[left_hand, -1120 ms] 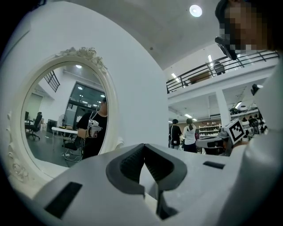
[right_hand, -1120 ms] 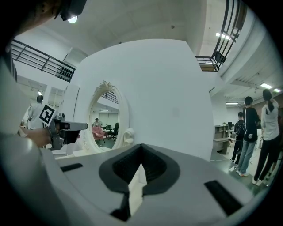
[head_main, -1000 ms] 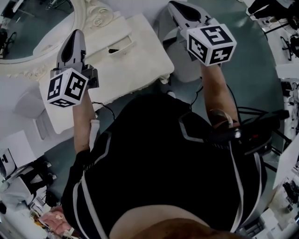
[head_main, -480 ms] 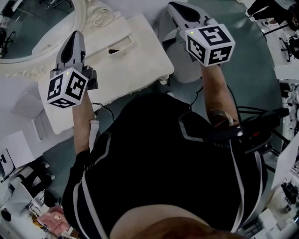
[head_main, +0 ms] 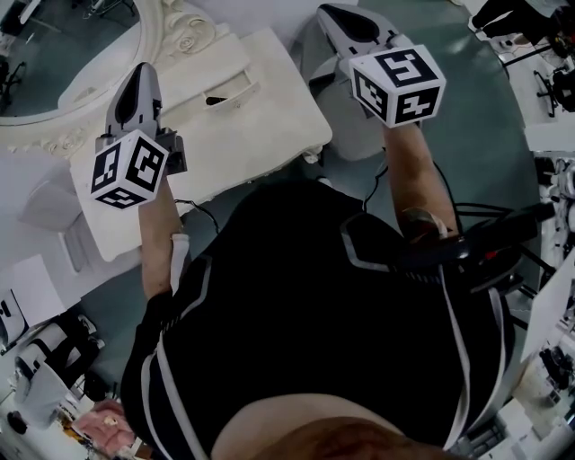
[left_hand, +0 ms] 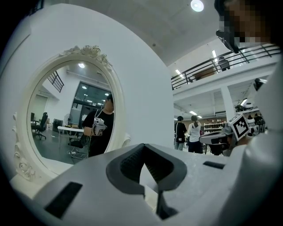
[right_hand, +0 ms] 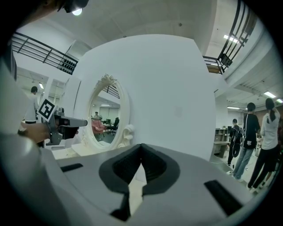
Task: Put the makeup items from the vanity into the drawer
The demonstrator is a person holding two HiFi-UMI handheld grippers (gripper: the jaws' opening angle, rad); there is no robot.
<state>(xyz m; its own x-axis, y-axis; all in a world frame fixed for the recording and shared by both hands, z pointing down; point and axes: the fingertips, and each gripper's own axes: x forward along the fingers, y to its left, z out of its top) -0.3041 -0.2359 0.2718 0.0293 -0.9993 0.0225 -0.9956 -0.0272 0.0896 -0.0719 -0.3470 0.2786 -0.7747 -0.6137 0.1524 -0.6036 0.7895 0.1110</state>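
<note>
The white vanity [head_main: 269, 117] stands in front of me with its oval carved-frame mirror [head_main: 72, 54] at the upper left. I cannot make out any makeup items on it, only a small dark slot [head_main: 218, 98] on its top. My left gripper [head_main: 144, 74] hovers over the vanity's left part by the mirror frame, shut and empty. Held off the vanity's right edge, my right gripper [head_main: 337, 16] is also shut and empty. In the left gripper view the shut gripper [left_hand: 142, 154] faces the mirror [left_hand: 66, 114]. In the right gripper view the shut gripper [right_hand: 141, 153] faces the mirror [right_hand: 106, 114] and a white wall.
A pale round seat [head_main: 359, 135] sits below my right gripper beside the vanity. Cluttered benches line the right edge [head_main: 548, 54] and the lower left corner [head_main: 45, 377]. People [right_hand: 258, 132] stand in the room behind. Cables [head_main: 485, 216] run along the floor on the right.
My right gripper has drifted a little to the left. The left gripper has barely moved, and both stay shut.
</note>
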